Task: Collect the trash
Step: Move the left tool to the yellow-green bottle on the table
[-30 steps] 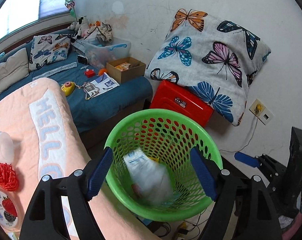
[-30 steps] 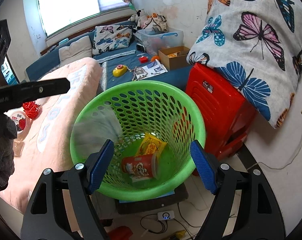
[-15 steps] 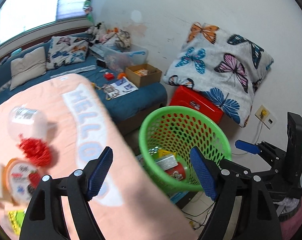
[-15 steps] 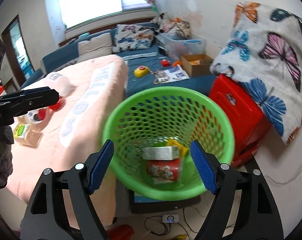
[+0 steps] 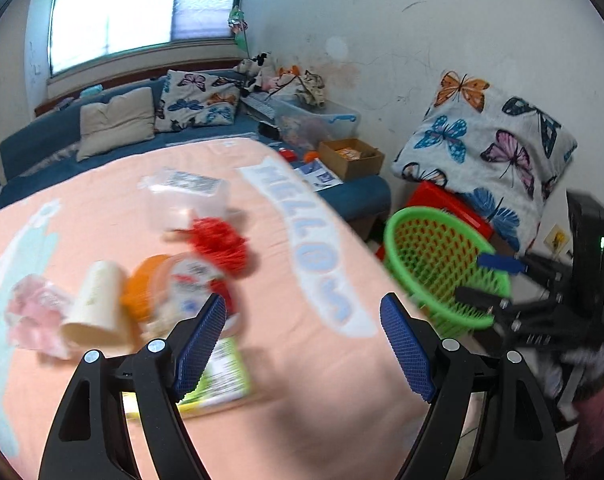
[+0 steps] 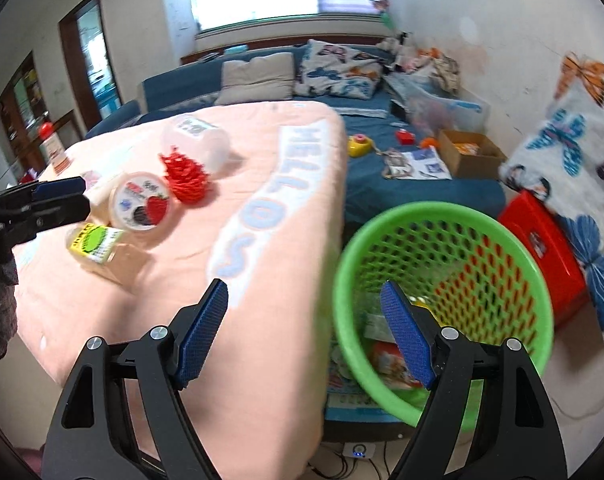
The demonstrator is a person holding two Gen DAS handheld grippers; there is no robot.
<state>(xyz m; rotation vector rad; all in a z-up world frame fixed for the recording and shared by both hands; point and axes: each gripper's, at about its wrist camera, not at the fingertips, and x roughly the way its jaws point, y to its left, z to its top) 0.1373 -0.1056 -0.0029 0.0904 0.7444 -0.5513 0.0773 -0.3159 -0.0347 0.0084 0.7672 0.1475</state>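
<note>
Both claws apart, empty. Left gripper point(image 5: 302, 344) near yogurt cup point(image 5: 190, 284): light, thin-walled; you pinch across rim, gently. Green basket point(image 6: 441, 216) right.

A peach-pink blanket point(image 6: 262, 216) with pale blue "HELLO" lettering covers the bed-like surface. On it lie a clear plastic tub point(image 6: 198, 142), a red mesh wad point(image 6: 186, 178) touching its front, a round strawberry-print cup point(image 6: 144, 200), a cream paper cup point(image 5: 96, 306) on its side, a green-labelled box point(image 6: 102, 250), and a pink crumpled piece point(image 5: 34, 314), perhaps plastic wrap; it is blurred. The green mesh basket point(image 6: 441, 216) stands on the floor just beside the blanket's edge.
</note>
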